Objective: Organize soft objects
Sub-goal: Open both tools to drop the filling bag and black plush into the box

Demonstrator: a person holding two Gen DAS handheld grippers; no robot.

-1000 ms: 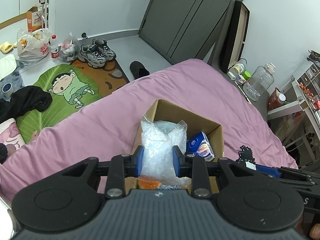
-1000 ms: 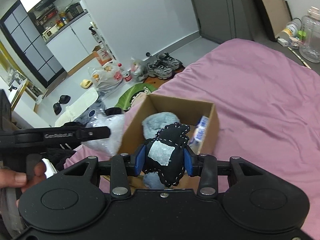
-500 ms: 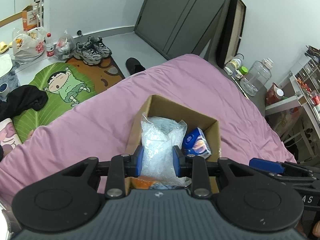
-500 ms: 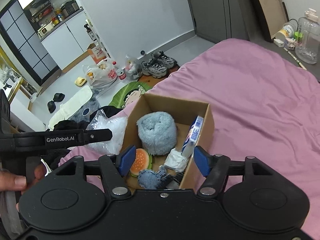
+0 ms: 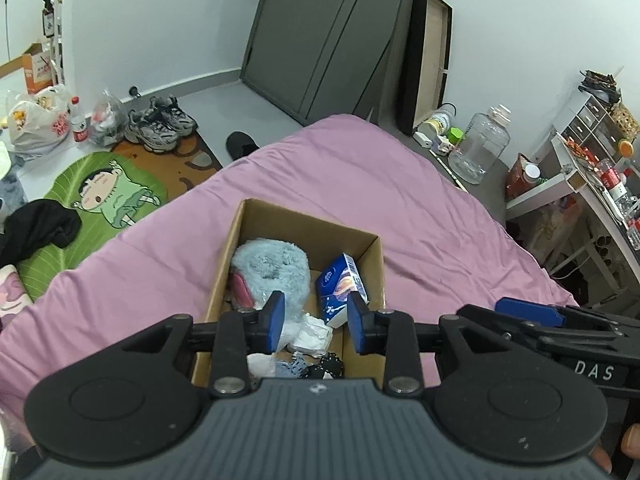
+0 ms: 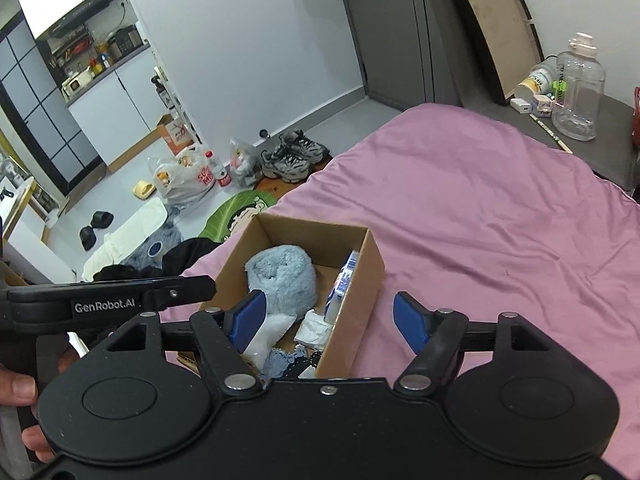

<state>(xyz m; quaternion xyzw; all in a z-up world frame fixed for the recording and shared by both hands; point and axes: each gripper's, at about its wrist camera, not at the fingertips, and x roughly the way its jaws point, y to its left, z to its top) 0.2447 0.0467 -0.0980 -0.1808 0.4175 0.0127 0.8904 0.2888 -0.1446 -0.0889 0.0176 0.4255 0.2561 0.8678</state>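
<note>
Near the edge of the pink-sheeted bed (image 5: 400,200) that is closest to us stands the open brown cardboard box (image 5: 372,268). It already carries the soft things: a fluffy light-blue plush (image 5: 272,268) at its far side, a blue and white tissue packet (image 5: 340,288) leaning on the right wall, a crumpled white tissue (image 5: 312,332), a crinkled clear plastic bag (image 6: 268,332) and a black soft toy with white stitches (image 5: 330,364) at the near end.

We hold the left tool (image 5: 316,320) above the near end of the box. Its blue pads (image 5: 276,318) stand at a narrow gap and grip nothing. The jaws of the right tool (image 6: 328,316) have just been opening. They are now wide, one pad over the box and one outside the right wall, with nothing between them.

We judge that the step in hand is to take both tools away after the drop. To do it well, we should raise them straight up before we move sideways, because a pad that catches the thin wall can tip or drag the light box on the soft sheet. We should also check that the bag and the black toy lie below the rim, since crinkled plastic tends to spring back. From these views we see no other soft thing on the bed.
</note>
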